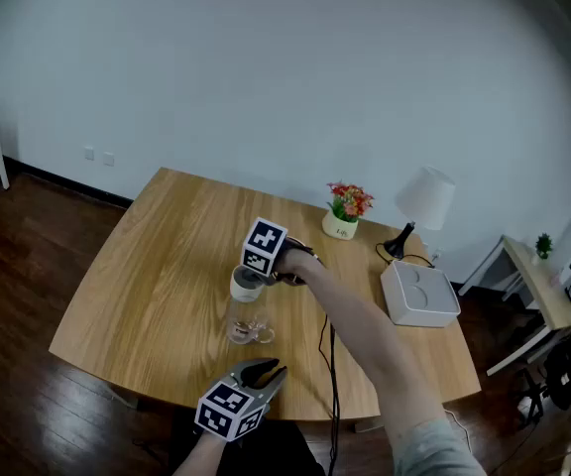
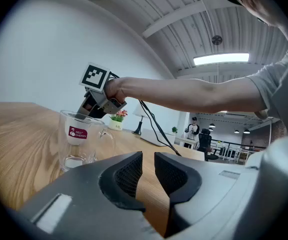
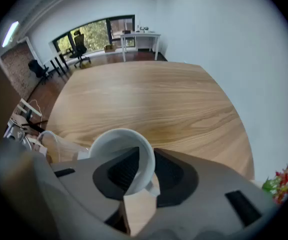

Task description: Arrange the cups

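Observation:
A white cup [image 1: 247, 284] with a red logo [image 2: 78, 133] hangs partly inside a clear glass mug [image 1: 247, 327] that stands on the wooden table [image 1: 157, 266]. My right gripper [image 1: 258, 278] points steeply down and is shut on the cup's rim, one pad inside the wall and one outside [image 3: 143, 170]. In the right gripper view the white cup [image 3: 118, 148] is seen from above, with the glass mug [image 3: 59, 145] just behind it. My left gripper [image 1: 271, 370] hovers level at the table's front edge, a little short of the mug [image 2: 81, 144]. Its jaws [image 2: 148, 160] stand a narrow gap apart with nothing between them.
At the table's back right stand a small flower pot [image 1: 346, 213], a white lamp [image 1: 423, 206] and a white box [image 1: 419, 294]. A black cable [image 1: 331, 365] trails from the right gripper over the front edge. A side table [image 1: 538, 286] stands off to the right.

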Available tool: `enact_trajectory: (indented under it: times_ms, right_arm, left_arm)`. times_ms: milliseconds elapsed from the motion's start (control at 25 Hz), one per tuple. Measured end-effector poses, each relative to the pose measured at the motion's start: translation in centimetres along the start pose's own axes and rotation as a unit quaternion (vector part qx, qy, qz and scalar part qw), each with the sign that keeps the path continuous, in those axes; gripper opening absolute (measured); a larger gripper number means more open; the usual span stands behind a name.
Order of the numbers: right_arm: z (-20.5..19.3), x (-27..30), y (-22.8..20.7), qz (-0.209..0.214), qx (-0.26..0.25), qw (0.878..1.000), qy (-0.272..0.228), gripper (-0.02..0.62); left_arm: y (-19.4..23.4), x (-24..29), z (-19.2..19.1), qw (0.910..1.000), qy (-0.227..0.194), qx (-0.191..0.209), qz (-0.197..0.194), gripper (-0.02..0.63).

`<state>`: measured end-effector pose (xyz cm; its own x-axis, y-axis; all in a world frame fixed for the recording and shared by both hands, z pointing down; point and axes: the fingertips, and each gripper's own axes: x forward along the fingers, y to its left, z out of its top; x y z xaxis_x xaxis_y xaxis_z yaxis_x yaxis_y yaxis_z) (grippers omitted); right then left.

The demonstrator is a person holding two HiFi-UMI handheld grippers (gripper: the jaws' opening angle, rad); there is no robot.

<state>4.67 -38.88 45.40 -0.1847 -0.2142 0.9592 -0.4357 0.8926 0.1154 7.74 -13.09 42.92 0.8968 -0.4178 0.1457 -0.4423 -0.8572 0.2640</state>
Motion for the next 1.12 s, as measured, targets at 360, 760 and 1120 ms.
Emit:
enact_trajectory:
  times_ms: [360, 760, 1120]
  right_arm:
    - [-6.2, -1.2, -1.7, 0.008, 0.041, 0.998, 0.041, 0.040]
    - [-22.5, -9.5, -7.4, -0.003, 0.211, 0.977, -0.040, 0.040]
    - [-43.0, -23.8, -16.1, -0.141, 0.383, 0.913, -0.019, 0.040]
  left_arm:
    - [-0.4, 0.5, 0.3, 0.9999, -0.012, -0.004, 0.011, 0.078]
    - [0.3, 0.1, 0.3, 0.9999, -0.002, -0.001, 0.017, 0.078]
    - [0.0, 0.6, -0.2, 0.9997, 0.007, 0.013, 0.020, 0.071]
